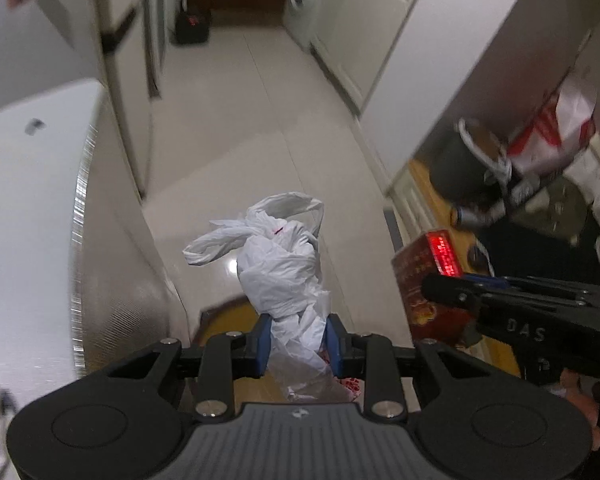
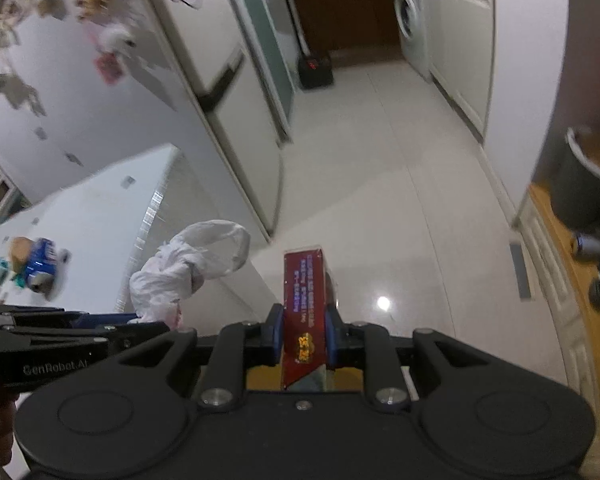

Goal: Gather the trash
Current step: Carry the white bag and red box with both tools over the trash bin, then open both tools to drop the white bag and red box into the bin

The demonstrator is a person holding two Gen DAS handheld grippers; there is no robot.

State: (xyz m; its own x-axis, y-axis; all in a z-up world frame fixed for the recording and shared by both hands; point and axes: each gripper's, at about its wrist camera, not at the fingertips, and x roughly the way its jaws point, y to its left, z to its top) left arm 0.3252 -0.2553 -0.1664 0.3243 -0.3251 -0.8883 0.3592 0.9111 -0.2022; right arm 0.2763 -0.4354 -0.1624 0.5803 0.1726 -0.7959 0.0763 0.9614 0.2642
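The knotted white plastic bag [image 2: 188, 268] hangs at nine o'clock of the flat red cardboard box [image 2: 306, 300]; the white front-loading washing machine [image 2: 410, 16] stands beyond at one o'clock.

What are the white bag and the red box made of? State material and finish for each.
White bag: thin plastic film, slightly translucent, matte; it crumples into fine creases and has knotted loop handles.
Red box: probably printed cardboard, glossy; flat faces, sharp folded edges, a sheen on the print.

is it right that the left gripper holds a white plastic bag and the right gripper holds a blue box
Not quite. The box in the right gripper is red, not blue, as the right wrist view shows. The left gripper does hold the white plastic bag.
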